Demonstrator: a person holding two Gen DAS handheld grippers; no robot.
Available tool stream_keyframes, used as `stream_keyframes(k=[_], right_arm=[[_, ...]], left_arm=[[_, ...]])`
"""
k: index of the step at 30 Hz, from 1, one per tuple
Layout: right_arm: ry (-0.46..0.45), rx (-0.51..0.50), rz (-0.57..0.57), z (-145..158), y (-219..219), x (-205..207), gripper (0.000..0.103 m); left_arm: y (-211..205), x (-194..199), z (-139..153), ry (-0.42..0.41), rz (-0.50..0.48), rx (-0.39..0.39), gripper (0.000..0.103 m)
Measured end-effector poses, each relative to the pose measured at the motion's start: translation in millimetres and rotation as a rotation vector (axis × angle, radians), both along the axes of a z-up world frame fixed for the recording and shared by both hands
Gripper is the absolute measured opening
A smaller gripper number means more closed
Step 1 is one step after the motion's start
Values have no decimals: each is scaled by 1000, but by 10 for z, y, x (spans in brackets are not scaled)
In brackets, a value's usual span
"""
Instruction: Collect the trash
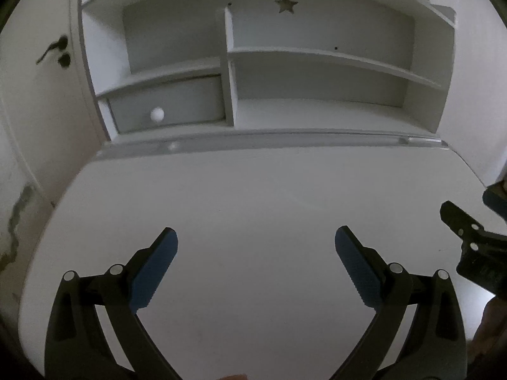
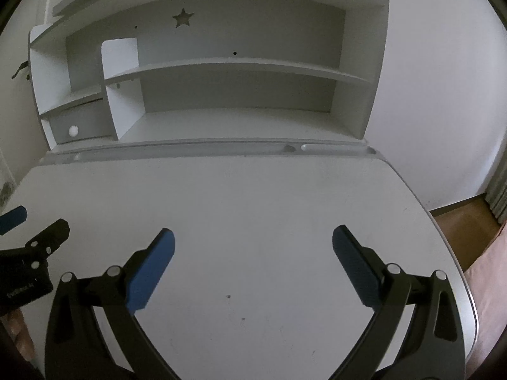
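White tabletop [image 1: 253, 196] takes up most of both views, bare as far as I can see, so no trash shows anywhere in these shots. At the far edge sits a white shelf unit [image 1: 317, 53] with a star cutout [image 1: 286, 3] in its back panel and a small grey drawer [image 1: 166, 104] with a round white knob [image 1: 157, 114] on the left. Left hand-held gripper [image 1: 256, 243] hovers over the near tabletop, blue pads spread wide, nothing between them. Right hand-held gripper [image 2: 253, 245] is just beside it, same deal, wide and empty. There's tiny white lettering on the left gripper's body, too blurry to read.
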State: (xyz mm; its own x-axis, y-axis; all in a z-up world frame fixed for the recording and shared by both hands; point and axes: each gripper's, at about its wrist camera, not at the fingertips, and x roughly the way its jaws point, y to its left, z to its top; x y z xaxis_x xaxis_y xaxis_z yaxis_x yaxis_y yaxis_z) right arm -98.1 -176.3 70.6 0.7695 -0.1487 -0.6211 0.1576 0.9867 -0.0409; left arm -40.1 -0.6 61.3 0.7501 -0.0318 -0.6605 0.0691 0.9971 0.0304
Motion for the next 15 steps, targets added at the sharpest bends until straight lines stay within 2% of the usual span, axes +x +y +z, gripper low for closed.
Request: stream_keyframes(k=[3, 7, 15], right_arm=[[2, -4, -7, -1, 10, 0, 96], [-1, -8, -5, -3, -2, 0, 96], [0, -12, -3, -9, -22, -2, 96]], left_arm=[[42, 6, -4, 6, -8, -30, 97], [71, 13, -21, 19, -6, -33, 97], [31, -17, -32, 20, 5, 1, 97]])
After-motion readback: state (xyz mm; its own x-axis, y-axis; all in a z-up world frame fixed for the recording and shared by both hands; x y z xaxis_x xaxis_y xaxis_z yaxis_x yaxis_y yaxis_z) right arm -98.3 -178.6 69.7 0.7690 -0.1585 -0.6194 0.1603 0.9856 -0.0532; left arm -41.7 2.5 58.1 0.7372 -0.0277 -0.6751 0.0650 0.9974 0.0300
